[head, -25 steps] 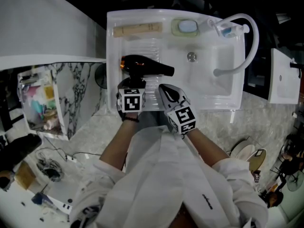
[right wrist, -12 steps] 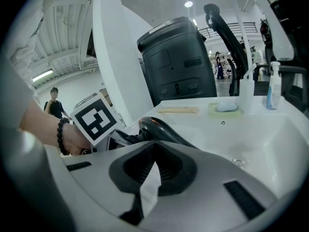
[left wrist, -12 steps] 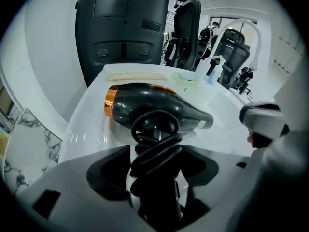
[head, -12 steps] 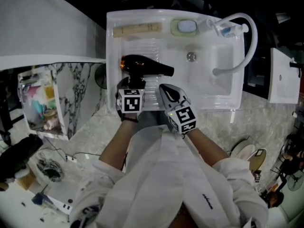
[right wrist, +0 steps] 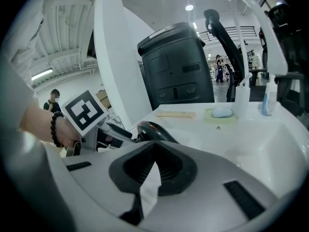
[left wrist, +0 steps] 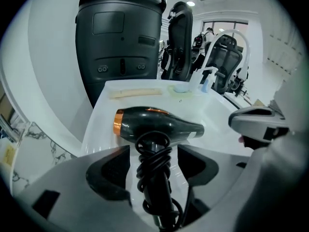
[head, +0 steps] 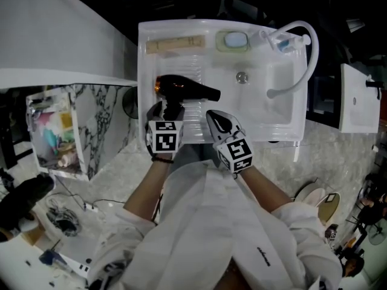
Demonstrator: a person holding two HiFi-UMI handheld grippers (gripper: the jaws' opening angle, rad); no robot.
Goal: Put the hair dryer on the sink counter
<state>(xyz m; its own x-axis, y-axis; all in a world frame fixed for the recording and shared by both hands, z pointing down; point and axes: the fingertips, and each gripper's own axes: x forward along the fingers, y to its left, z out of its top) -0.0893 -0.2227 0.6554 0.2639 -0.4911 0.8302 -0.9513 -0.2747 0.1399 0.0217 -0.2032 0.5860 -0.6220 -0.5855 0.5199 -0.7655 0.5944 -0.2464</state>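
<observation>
A black hair dryer (head: 181, 89) with a copper rear ring lies on the ribbed left part of the white sink counter (head: 148, 65), nozzle pointing right. Its cord is wound round the handle (left wrist: 154, 178). My left gripper (head: 168, 109) is open and straddles that handle, with a gap between each pad and the handle in the left gripper view, where the gripper (left wrist: 153, 153) points at the dryer (left wrist: 154, 124). My right gripper (head: 213, 115) is just right of it over the counter's front edge, shut and holding nothing. In the right gripper view its tips (right wrist: 153, 146) meet, and the dryer (right wrist: 152, 131) shows just beyond.
A basin with a drain (head: 242, 77) and a white arched faucet (head: 311, 47) fills the sink's right half. At its back edge are a beige comb (head: 175, 43), a soap dish (head: 234, 40) and a small bottle (head: 284, 41). A cluttered shelf (head: 51, 132) stands left.
The head view has shifted slightly. The hair dryer stays lying on the counter, and both grippers keep their places beside it.
</observation>
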